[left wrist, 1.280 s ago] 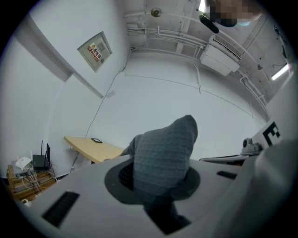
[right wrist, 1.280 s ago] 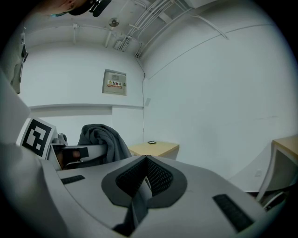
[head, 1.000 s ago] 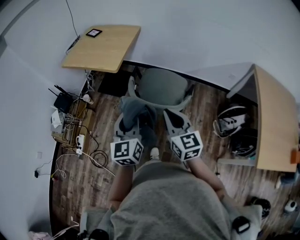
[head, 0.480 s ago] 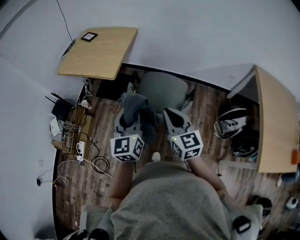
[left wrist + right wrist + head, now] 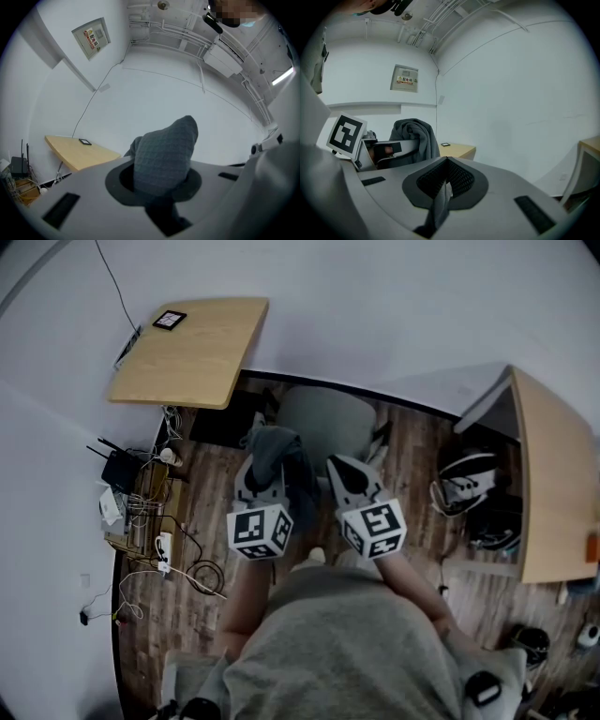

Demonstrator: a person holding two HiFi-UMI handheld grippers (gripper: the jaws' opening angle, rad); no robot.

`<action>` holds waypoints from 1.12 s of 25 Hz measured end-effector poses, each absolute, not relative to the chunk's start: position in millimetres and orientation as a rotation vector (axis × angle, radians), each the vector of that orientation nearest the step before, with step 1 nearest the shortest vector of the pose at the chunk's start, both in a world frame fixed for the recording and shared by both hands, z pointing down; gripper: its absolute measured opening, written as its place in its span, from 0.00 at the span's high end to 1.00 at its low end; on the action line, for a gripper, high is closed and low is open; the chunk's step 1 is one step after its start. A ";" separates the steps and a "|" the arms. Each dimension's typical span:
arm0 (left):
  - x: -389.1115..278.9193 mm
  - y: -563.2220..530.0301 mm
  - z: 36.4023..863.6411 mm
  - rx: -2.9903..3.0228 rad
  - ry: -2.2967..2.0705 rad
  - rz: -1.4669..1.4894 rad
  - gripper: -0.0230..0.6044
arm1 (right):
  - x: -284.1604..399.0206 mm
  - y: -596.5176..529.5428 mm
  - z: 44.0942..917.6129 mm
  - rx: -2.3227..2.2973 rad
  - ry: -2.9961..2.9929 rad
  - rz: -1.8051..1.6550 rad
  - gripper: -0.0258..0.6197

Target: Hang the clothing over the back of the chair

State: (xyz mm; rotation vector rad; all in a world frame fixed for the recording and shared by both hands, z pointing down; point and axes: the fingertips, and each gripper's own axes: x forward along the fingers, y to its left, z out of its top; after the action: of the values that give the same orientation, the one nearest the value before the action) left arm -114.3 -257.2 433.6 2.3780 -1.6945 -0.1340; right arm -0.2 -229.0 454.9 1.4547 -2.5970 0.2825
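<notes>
Clothing [image 5: 164, 152]: dark grey, waffle-knit by the look of it, bunched into a soft hump. Clamped in the left gripper [image 5: 256, 479], jaws narrowed onto a fold of it. Rises in a rounded lump above the jaws in the left gripper view. Hangs in loose folds between the two grippers in the head view, above the floor and near the grey chair [image 5: 323, 418], apparently not yet touching it.

Right gripper [image 5: 443, 185]: closed, jaws together, nothing between them. Held beside the left one, close to the cloth but with no hold on it.

Probably light and limp, with no stiffness to keep a shape. Unlikely to slip through the pads, given the textured knit, and not fragile. Apt to sag and slide off toward the heavier side if draped unevenly.

Better taken at an edge, such as a collar or shoulder seam, than mid-bundle. Worth taking a second edge with the free gripper, well apart from the first, to spread the cloth before lowering it over the chair back. Otherwise likely to land as a heap on the seat.
</notes>
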 end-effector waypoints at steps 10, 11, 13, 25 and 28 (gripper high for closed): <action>-102.5 -286.8 456.6 2.348 -1.688 -0.069 0.85 | 4.4 -250.9 463.5 1.423 -2.601 0.305 0.96; -100.4 -290.3 459.4 2.349 -1.686 -0.057 0.85 | 5.5 -254.4 464.6 1.419 -2.602 0.308 0.96; -96.0 -297.2 465.2 2.348 -1.679 -0.032 0.85 | 7.5 -261.6 466.5 1.409 -2.608 0.313 0.96; -72.0 -334.0 521.4 2.279 -1.596 0.228 0.85 | 19.7 -305.0 465.3 1.379 -2.631 0.304 0.96; -67.3 -340.1 534.9 2.264 -1.579 0.301 0.85 | 20.8 -310.9 464.4 1.375 -2.633 0.303 0.96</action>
State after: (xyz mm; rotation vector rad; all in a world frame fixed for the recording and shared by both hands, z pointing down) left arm -67.3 -340.1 534.9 2.2636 -1.5791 0.3010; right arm 20.8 -310.9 464.4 1.3750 -2.6330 0.3033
